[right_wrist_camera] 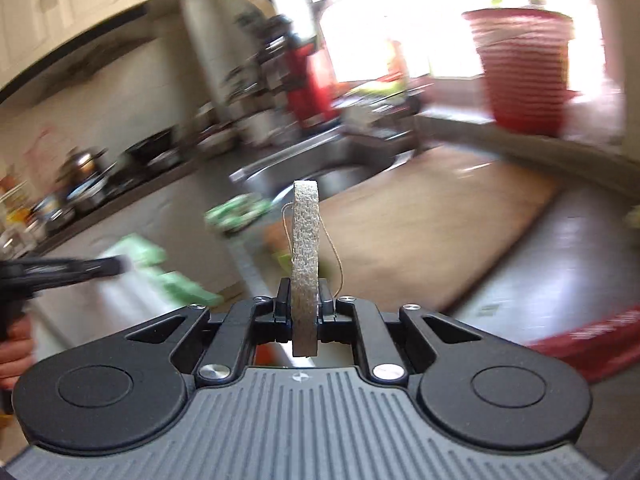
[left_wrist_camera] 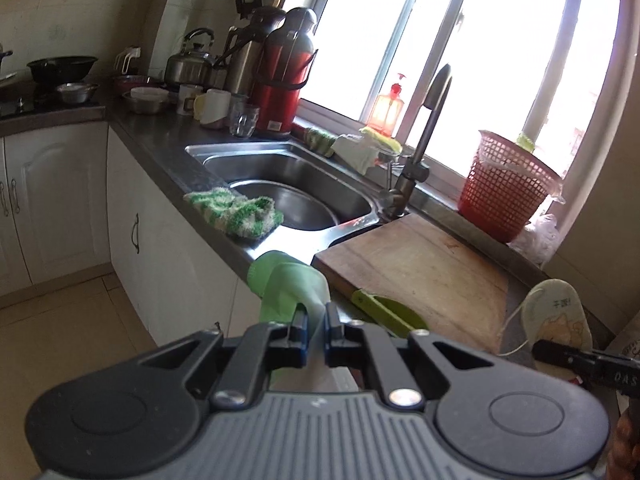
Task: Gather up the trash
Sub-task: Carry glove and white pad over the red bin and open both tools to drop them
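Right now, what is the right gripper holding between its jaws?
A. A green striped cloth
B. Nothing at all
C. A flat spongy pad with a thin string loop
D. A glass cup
C. In the right wrist view the right gripper is clamped on a flat spongy pad seen edge-on, a thin string looping beside it; the green striped cloth lies on the rim of the sink.
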The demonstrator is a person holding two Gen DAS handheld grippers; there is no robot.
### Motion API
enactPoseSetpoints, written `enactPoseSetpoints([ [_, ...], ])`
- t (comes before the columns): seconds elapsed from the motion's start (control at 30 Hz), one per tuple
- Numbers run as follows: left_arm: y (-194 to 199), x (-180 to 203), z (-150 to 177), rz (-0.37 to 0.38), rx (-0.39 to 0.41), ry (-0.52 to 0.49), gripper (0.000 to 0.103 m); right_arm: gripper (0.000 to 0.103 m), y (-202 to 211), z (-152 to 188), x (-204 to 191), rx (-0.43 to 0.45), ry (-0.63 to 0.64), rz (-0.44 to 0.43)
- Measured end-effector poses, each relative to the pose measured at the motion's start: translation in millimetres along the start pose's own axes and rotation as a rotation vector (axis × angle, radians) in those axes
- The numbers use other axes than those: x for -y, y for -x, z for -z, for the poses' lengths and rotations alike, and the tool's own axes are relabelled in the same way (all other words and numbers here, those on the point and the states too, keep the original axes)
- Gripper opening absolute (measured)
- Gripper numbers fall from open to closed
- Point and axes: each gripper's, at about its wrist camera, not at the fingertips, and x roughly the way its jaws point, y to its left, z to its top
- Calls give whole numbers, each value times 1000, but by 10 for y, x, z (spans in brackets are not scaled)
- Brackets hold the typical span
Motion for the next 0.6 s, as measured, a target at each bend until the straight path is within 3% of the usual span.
enactPoseSetpoints([
  [0.27,-519,-291,299,-22,-100,12,4,12,-764,174,-493,-207,46,-140],
  [0.6,-984,-451,689,-101,-196,-40,4,12,-1439,550,-688,-410,37,-134],
])
